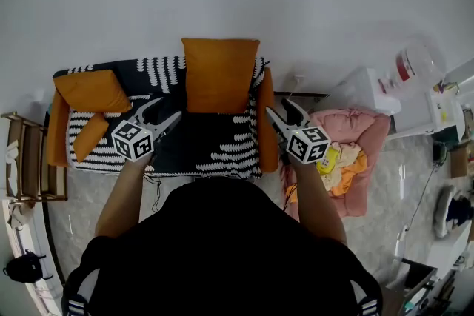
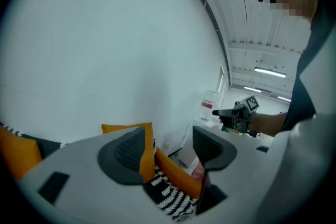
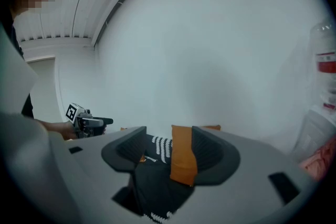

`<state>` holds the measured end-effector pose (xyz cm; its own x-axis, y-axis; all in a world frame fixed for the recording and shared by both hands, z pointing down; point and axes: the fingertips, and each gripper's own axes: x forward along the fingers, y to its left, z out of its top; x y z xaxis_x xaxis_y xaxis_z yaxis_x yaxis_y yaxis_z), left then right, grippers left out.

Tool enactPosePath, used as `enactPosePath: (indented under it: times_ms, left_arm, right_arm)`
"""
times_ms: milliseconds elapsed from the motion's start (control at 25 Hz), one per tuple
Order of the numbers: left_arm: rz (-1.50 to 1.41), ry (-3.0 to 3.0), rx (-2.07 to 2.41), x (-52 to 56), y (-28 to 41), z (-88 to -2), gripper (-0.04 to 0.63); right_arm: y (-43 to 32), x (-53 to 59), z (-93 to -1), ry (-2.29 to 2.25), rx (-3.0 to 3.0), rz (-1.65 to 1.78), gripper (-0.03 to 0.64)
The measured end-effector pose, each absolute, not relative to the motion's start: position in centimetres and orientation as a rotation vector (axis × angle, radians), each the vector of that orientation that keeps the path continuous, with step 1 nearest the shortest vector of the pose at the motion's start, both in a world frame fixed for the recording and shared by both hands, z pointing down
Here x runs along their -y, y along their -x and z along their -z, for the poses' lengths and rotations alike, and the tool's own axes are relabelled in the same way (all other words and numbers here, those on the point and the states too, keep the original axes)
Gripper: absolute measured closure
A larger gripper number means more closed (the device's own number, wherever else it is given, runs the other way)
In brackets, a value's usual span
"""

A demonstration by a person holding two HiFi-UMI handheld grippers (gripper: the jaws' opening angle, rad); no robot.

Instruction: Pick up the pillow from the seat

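Left end: two orange fabric cushions [image 1: 92,90] on the black-and-white patterned sofa seat [image 1: 215,148].
Left gripper [image 1: 164,109]: jaws partly apart with nothing between them, over the seat's front, left of the pillow.
Pillow: square orange fabric pillow [image 1: 220,74], upright at the back of the seat against the white wall, apart from both grippers.
Right gripper [image 1: 281,109]: jaws partly apart, empty, by the sofa's right orange arm [image 1: 266,118].

The head view looks steeply down over the person's [image 1: 222,248] shoulders at the sofa [image 1: 222,152] and pillow [image 1: 220,75], mid-frame. Both gripper views sit low and close, facing the white wall [image 2: 105,50] almost level; all three share the sofa's striped cover.
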<state>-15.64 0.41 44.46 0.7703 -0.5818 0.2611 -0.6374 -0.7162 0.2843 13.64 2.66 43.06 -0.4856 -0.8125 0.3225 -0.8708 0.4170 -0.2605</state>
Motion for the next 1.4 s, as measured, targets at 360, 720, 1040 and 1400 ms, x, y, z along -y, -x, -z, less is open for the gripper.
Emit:
enactPosePath:
  times_ms: [360, 720, 1040, 1400]
  left_arm:
    - [-0.223, -2.618, 0.878, 2.7, 17.3, -44.9, 0.304]
    - [-0.222, -2.617, 0.826, 5.4, 19.1, -45.7, 0.304]
    - [-0.235, -2.599, 0.789, 6.6, 20.9, -47.0, 0.304]
    - [-0.242, -2.572, 0.771, 7.0, 21.7, -48.2, 0.304]
  right_arm:
    - [-11.7, -0.4, -43.0, -1.539, 2.490, -0.593, 0.353]
    - [-10.1, 1.5, -43.6, -1.589, 2.452, -0.613, 0.351]
    - [-8.2, 2.4, -44.7, -1.604, 2.428, -0.641, 0.351]
    - [-7.6, 2.5, -46.2, -1.602, 2.398, -0.686, 0.351]
